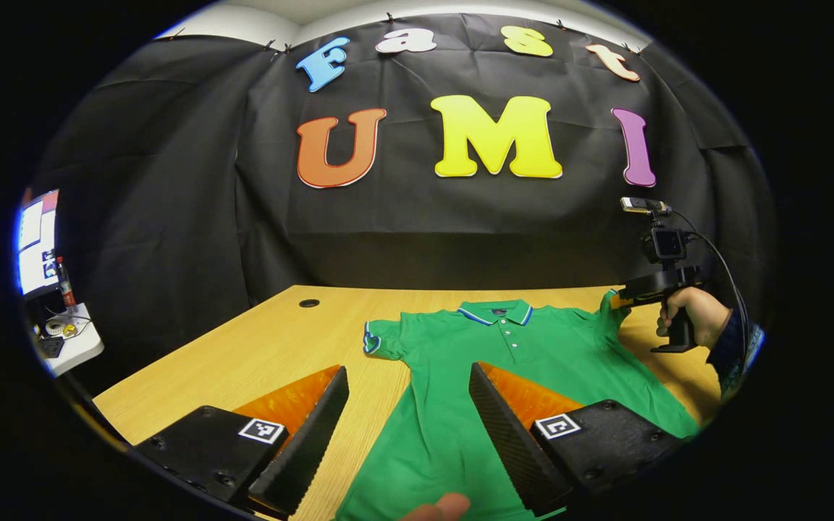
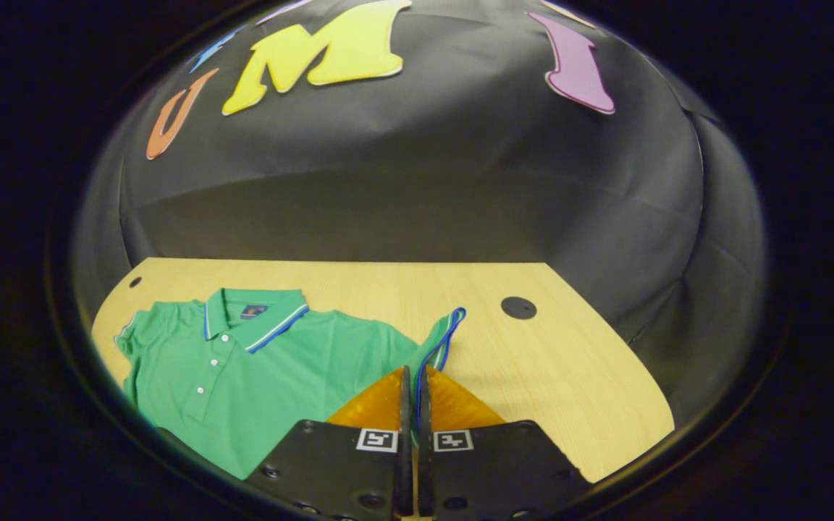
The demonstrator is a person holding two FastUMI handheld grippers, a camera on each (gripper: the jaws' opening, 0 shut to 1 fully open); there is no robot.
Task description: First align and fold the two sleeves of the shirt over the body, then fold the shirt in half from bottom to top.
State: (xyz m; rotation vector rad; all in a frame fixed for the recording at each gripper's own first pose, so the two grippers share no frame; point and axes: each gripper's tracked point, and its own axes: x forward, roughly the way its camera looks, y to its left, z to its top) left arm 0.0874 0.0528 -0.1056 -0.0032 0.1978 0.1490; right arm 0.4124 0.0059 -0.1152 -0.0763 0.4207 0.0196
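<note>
Green polo shirt (image 1: 504,362) lying face up on a wooden table (image 1: 279,347), collar toward the black-cloth wall, both sleeves spread outward. Left gripper (image 1: 410,405), jaws wide apart and holding nothing, hovers above the shirt's lower body. Right gripper (image 2: 413,391), jaws pressed together on the blue-trimmed cuff of one sleeve (image 2: 440,340), lifts that cuff off the table; in the left gripper view this same gripper appears at the shirt's far side, held in a person's hand (image 1: 692,318). Round cable hole (image 2: 518,307) lies in the table just beyond the raised cuff.
</note>
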